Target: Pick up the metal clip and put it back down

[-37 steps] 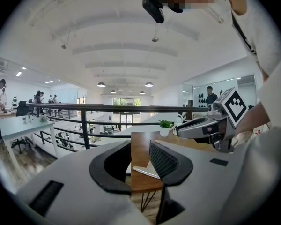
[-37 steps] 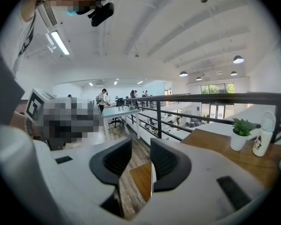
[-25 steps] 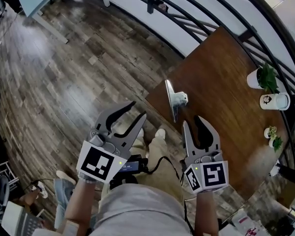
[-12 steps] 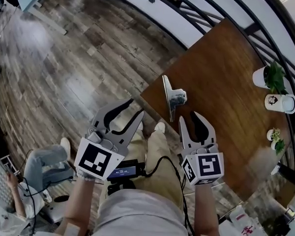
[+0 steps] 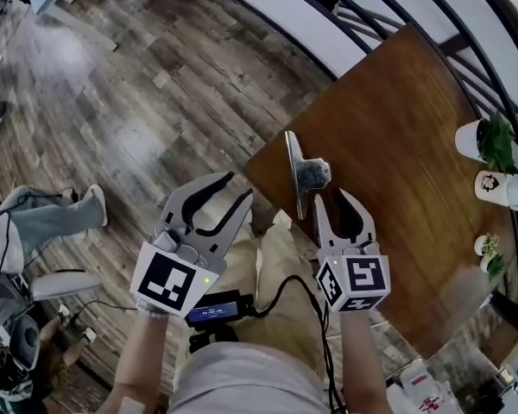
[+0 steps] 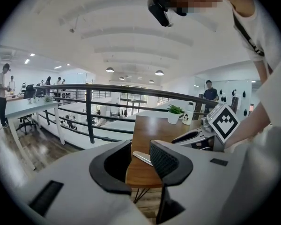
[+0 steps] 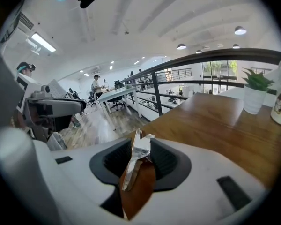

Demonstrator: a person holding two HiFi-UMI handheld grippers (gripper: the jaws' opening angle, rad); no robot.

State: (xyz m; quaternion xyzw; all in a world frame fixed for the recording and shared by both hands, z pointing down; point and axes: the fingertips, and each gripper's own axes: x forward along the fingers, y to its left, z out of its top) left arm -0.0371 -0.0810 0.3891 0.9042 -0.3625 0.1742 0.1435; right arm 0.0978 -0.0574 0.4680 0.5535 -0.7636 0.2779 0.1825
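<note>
Roughly fore-and-aft, metal clip [image 5: 299, 176] (lever rightward)

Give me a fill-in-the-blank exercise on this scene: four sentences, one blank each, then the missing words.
1. The metal clip lies on a brown wooden ____.
2. The right hand-held gripper, near the clip, is ____, not shut.
3. The left hand-held gripper hangs empty above the plank ____.
4. The white pot holds a green ____.

Missing words: table, open, floor, plant.
</note>
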